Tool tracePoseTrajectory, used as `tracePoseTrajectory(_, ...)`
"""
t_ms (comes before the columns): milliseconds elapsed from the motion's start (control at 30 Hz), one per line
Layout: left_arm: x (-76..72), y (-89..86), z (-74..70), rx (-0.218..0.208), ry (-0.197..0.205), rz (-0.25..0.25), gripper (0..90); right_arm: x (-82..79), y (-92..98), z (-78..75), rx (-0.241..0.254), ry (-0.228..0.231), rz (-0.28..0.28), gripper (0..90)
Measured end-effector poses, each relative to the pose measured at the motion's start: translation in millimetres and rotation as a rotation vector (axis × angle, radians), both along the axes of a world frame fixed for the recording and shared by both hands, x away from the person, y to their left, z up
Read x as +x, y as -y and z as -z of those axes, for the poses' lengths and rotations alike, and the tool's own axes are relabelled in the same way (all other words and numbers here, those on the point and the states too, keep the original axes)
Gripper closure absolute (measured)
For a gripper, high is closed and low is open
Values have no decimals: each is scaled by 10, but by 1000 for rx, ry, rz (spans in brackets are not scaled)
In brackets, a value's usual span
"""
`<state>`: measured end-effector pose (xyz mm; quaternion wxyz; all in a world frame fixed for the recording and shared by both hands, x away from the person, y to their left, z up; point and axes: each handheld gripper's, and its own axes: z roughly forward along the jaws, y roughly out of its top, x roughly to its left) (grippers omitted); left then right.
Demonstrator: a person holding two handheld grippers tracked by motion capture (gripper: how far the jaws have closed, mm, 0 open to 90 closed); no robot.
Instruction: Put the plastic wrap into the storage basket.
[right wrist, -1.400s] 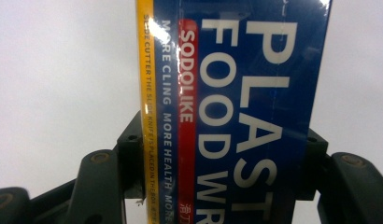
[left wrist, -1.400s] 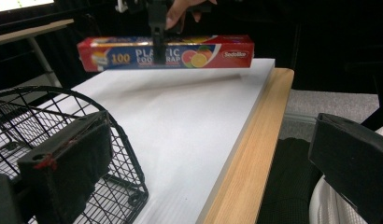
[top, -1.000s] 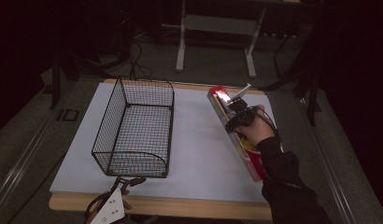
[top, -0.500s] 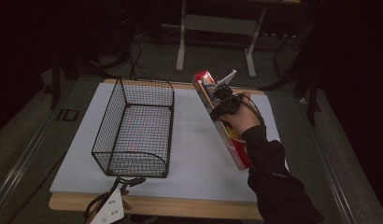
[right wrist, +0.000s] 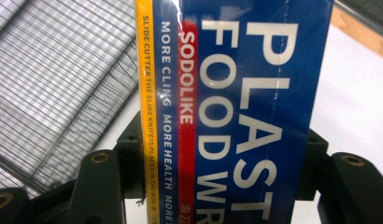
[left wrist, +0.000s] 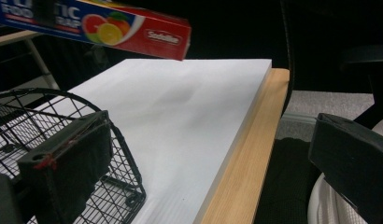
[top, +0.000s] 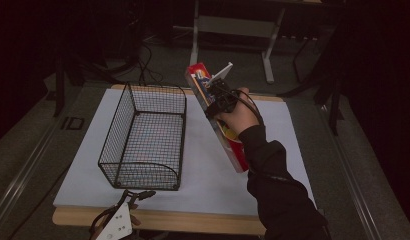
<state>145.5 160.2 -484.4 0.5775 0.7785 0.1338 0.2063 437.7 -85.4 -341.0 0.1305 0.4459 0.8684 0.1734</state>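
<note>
In the high view the right gripper (top: 216, 94) sits just above the middle of the frame, held by a hand (top: 240, 117) whose dark sleeve (top: 280, 192) runs down to the lower right. Its jaws are closed on a long box (top: 228, 140) of plastic food wrap, which is lifted off the table (top: 203, 170) and tilted, its red end high near the top centre and its other end low beside the sleeve. The box hangs just right of a black wire basket (top: 145, 137) that stands on the white top in the left half of the frame.

In the right gripper view the box (right wrist: 236, 107) fills the centre, blue with white lettering, a red stripe and a yellow edge, pinched between the two black jaws at the bottom; the basket's mesh (right wrist: 63, 84) lies at the upper left.

The left gripper (top: 115, 225) shows at the bottom edge of the high view, at the table's near edge. In its own view its jaws stand wide apart, holding nothing, with the basket (left wrist: 63, 154) at the lower left, the wooden table edge (left wrist: 245, 154) down the middle, and the box's red end (left wrist: 147, 35) across the upper left.
</note>
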Motion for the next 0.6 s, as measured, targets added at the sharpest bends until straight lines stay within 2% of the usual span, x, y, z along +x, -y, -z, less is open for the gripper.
tracePoseTrajectory(600,-19,3,-1,1,4,16,2,12,-656,-202,44,38,-42,392)
